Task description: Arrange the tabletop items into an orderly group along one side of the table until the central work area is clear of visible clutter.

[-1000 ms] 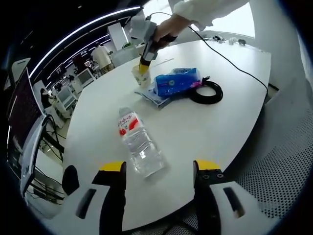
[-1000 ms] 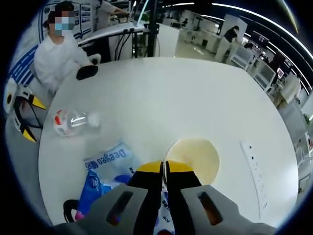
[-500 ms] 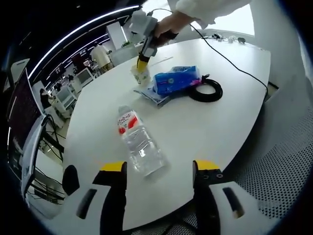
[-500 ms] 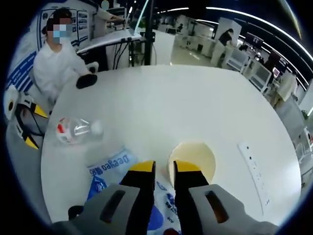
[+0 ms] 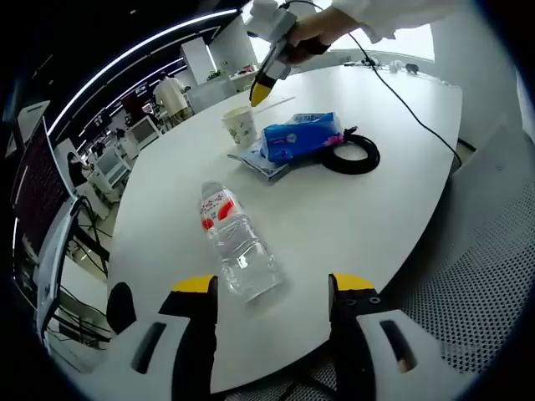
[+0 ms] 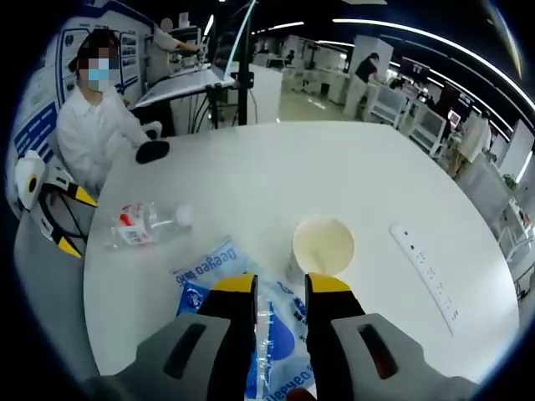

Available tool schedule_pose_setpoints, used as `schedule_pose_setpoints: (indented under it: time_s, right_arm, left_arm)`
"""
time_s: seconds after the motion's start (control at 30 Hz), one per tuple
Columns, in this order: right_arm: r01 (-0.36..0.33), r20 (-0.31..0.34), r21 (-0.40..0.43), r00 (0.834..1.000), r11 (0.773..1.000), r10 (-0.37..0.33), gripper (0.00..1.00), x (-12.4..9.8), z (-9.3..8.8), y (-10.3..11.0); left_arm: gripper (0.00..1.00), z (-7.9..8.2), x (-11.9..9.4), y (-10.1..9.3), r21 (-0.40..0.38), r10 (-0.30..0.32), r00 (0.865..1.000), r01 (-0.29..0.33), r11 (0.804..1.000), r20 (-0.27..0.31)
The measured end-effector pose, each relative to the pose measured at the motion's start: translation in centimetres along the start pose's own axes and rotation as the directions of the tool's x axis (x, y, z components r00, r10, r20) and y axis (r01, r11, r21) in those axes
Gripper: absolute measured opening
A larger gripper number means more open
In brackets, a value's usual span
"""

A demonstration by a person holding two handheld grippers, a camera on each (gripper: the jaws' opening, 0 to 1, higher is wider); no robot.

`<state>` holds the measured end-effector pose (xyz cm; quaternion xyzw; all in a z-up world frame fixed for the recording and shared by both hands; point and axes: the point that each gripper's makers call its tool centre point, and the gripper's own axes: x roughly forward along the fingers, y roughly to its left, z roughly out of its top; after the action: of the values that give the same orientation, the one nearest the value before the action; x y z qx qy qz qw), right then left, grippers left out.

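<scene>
A clear water bottle (image 5: 238, 246) with a red label lies on its side on the white table (image 5: 351, 217), just ahead of my open left gripper (image 5: 272, 288). Farther off stand a cream paper cup (image 5: 240, 125), a blue tissue pack (image 5: 301, 138) on a booklet, and a black cable coil (image 5: 353, 154). A hand holds my right gripper (image 5: 261, 93) above the cup. In the right gripper view, my right gripper (image 6: 280, 288) is open over the tissue pack (image 6: 276, 330), with the upright, empty cup (image 6: 323, 246) just beyond its fingertips. The bottle (image 6: 146, 227) lies to the left.
A white strip with buttons (image 6: 422, 266) lies right of the cup. A black rounded object (image 6: 153, 151) sits by the far table edge near a seated person in white. The left gripper (image 6: 50, 209) shows at the left edge. A black cord (image 5: 410, 109) runs across the table.
My right gripper has opened, let go of the cup's rim and lifted away from it; the cup stays standing. The left gripper and the bottle have not moved.
</scene>
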<state>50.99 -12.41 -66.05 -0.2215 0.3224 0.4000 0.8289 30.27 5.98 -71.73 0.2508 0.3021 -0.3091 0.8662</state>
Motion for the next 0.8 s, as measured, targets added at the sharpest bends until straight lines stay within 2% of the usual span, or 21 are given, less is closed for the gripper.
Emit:
schedule_pose_setpoints:
  time_s: [0.2,0.5,0.8]
  right_arm:
    - [0.031,0.014,0.045,0.999,0.999,-0.031,0.32,-2.1,-0.6,0.4]
    - [0.066,0.031,0.135,0.997,0.989,-0.071,0.37,-5.5,-2.1,1.4]
    - [0.086,0.037,0.203,0.995,0.975,-0.096,0.38,-7.7,-3.8,2.4]
  left_arm:
    - [0.53,0.3,-0.1,0.1,0.000,0.005,1.000,-0.005,1.000,0.009]
    - [0.52,0.6,-0.1,0.0,0.004,-0.001,1.000,0.001,1.000,0.023]
    - [0.52,0.8,-0.2,-0.2,0.007,-0.007,0.999,0.007,1.000,0.031]
